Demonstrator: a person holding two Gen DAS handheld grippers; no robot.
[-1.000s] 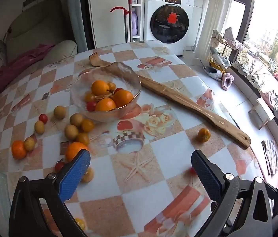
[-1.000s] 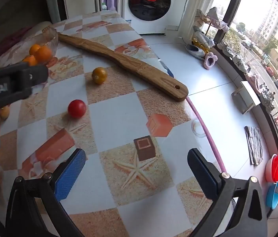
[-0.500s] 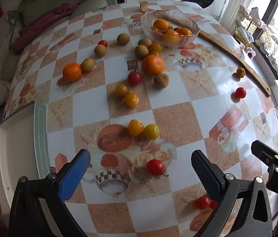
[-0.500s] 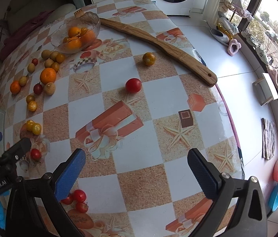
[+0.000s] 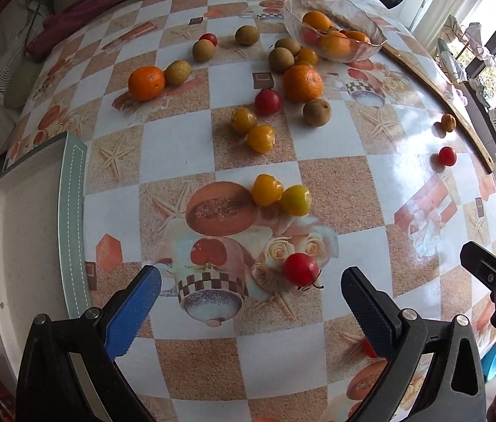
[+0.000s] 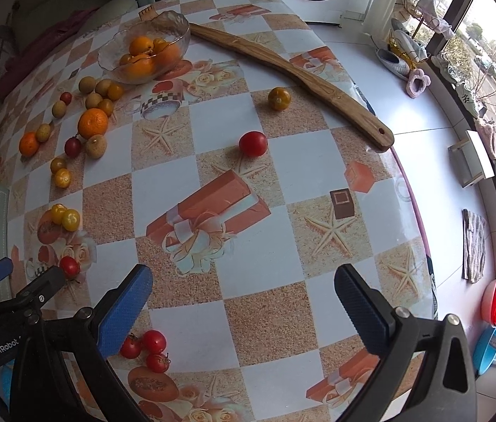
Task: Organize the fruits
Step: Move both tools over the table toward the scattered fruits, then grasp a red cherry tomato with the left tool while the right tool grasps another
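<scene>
1. Left gripper is spread wide with nothing in it, blue pads hanging over the checkered tablecloth, and a small red cherry tomato with a stem sits just ahead of it, closer to its right pad
2. Right gripper is gaping too, holding nothing, over a bare patch of cloth; a cluster of three small red tomatoes lies just by its left pad
3. Further out from the left one: a pair of yellow cherry tomatoes touching each other, then another yellow pair beyond them
4. Past that there's a dark red tomato, a big orange mandarin and a brownish round longan-looking fruit, all close together
5. Second mandarin sits off to the left, touching another brown fruit
6. Clear glass bowl at the far side has oranges piled in it
7. Right cam shows a lone red tomato mid-table and an orange-green tomato near the long wooden paddle
8. White tray with a green rim is at the left table edge, nothing visible on it
</scene>
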